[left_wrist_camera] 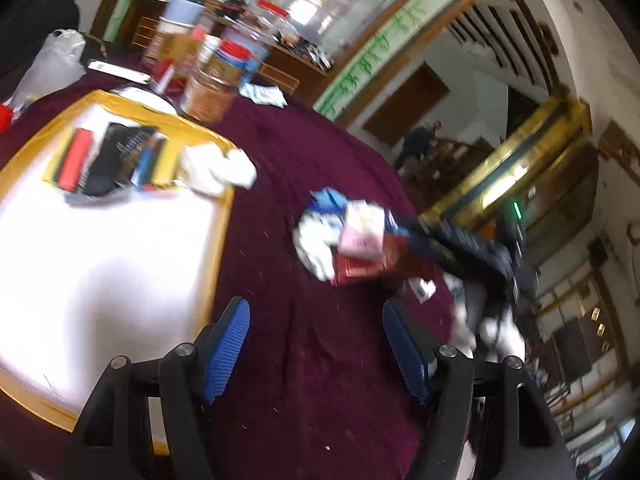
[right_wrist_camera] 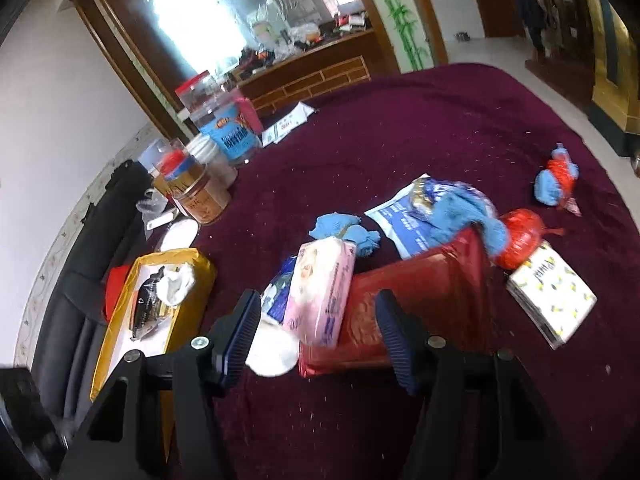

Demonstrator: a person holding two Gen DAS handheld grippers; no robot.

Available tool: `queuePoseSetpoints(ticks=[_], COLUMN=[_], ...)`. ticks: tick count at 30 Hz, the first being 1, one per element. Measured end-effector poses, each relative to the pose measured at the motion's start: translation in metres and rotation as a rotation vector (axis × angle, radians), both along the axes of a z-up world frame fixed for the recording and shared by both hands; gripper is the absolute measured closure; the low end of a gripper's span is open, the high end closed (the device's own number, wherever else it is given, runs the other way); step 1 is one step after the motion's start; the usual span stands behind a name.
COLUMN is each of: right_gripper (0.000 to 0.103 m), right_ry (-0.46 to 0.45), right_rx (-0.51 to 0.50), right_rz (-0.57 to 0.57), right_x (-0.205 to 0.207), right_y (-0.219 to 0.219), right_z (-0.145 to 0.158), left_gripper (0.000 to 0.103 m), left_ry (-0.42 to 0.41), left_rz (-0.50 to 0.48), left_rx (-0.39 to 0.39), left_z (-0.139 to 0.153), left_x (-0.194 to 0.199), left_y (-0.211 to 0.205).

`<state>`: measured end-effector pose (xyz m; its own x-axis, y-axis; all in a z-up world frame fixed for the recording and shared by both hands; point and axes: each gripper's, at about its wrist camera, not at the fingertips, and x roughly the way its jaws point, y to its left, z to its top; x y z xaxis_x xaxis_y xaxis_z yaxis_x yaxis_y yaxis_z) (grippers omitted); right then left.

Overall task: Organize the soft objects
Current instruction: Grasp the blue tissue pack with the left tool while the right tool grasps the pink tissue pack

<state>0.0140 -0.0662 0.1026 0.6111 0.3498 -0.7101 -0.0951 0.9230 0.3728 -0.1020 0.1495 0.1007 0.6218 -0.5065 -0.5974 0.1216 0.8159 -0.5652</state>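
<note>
Left tool (left_wrist_camera: 316, 344) spread wide, blue ribbed pads (left_wrist_camera: 228, 346) apart, nothing between them, hovering over bare maroon tabletop (left_wrist_camera: 320, 168). Just left of it, gold-rimmed white tray (left_wrist_camera: 100, 248), holding at its far end a row of dark, red and yellow packets (left_wrist_camera: 108, 160), with a white cloth (left_wrist_camera: 218, 168) draped over the tray's right rim. Farther out and to the right, a blurred heap: pink tissue pack (left_wrist_camera: 360, 232) on a red box (left_wrist_camera: 360, 270), white and blue soft pieces at its left side. Jars (left_wrist_camera: 216, 76) clustered at the far edge of the tabletop.

Right tool (right_wrist_camera: 316, 334) likewise wide, empty, pads (right_wrist_camera: 394, 336) framing the near end of the red box (right_wrist_camera: 420, 288). Pink tissue pack (right_wrist_camera: 320, 292) lying tilted across the box's left edge, a round white pad (right_wrist_camera: 272, 350) just below it. Beyond, a small blue cloth (right_wrist_camera: 344, 232) on the tabletop (right_wrist_camera: 420, 132); a larger blue fuzzy cloth (right_wrist_camera: 464, 208) draped over the box's far right corner, partly over a blue-and-white pouch (right_wrist_camera: 400, 216). Red mesh bag (right_wrist_camera: 520, 236) touching the cloth's right end, patterned white packet (right_wrist_camera: 552, 292) beside it. Well apart at far right, a red-and-blue bundle (right_wrist_camera: 556, 176). Tray (right_wrist_camera: 116, 320) at near left, white cloth (right_wrist_camera: 176, 284) inside its far end.
</note>
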Motion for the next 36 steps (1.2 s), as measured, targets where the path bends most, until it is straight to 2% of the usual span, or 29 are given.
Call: queuePoseSetpoints(ticks=[4, 6, 8, 9, 10, 13, 17, 20, 22, 23, 27, 28, 31, 36], right_gripper=[0.045, 0.045, 0.062, 0.075, 0.082, 0.082, 0.082, 0.080, 0.069, 0.068, 0.065, 0.059, 0.042, 0.038], right_ry=[0.039, 0.088, 0.100, 0.096, 0.103, 0.125, 0.176, 0.177, 0.132, 0.124, 0.129, 0.135, 0.139, 0.141], right_rx=[-0.117, -0.125, -0.119, -0.124, -0.099, -0.068, 0.026, 0.033, -0.017, -0.032, 0.010, 0.018, 0.032, 0.006], right_rz=[0.010, 0.008, 0.018, 0.037, 0.072, 0.156, 0.275, 0.294, 0.233, 0.209, 0.119, 0.108, 0.100, 0.107], right_x=[0.040, 0.053, 0.056, 0.053, 0.047, 0.024, -0.017, -0.047, -0.062, -0.065, -0.071, -0.073, -0.076, -0.073], right_y=[0.023, 0.027, 0.032, 0.034, 0.036, 0.039, 0.030, 0.012, -0.008, -0.015, -0.047, -0.050, -0.046, -0.022], right_z=[-0.010, -0.020, -0.028, -0.029, -0.031, -0.036, -0.046, -0.049, -0.048, -0.048, -0.054, -0.056, -0.059, -0.061], left_gripper=[0.031, 0.031, 0.031, 0.031, 0.031, 0.031, 0.031, 0.031, 0.031, 0.031, 0.031, 0.031, 0.031, 0.031], left_ry=[-0.004, -0.006, -0.005, -0.001, 0.002, 0.025, 0.037, 0.038, 0.045, 0.050, 0.065, 0.067, 0.074, 0.071], left_rz=[-0.019, -0.016, -0.006, 0.001, 0.007, 0.020, -0.005, -0.024, -0.036, -0.043, -0.078, -0.082, -0.088, -0.072], left_rx=[0.061, 0.080, 0.096, 0.102, 0.106, 0.099, 0.096, 0.108, 0.117, 0.119, 0.134, 0.138, 0.156, 0.181], left_z=[0.003, 0.005, 0.005, 0.004, 0.003, -0.004, -0.008, -0.010, -0.011, -0.013, -0.018, -0.019, -0.021, -0.013], left_x=[-0.009, -0.013, -0.014, -0.013, -0.013, -0.008, -0.004, -0.003, 0.000, 0.001, 0.002, 0.003, 0.008, 0.029], left_y=[-0.015, -0.015, -0.013, -0.010, -0.008, -0.005, -0.011, -0.019, -0.025, -0.028, -0.044, -0.046, -0.053, -0.062])
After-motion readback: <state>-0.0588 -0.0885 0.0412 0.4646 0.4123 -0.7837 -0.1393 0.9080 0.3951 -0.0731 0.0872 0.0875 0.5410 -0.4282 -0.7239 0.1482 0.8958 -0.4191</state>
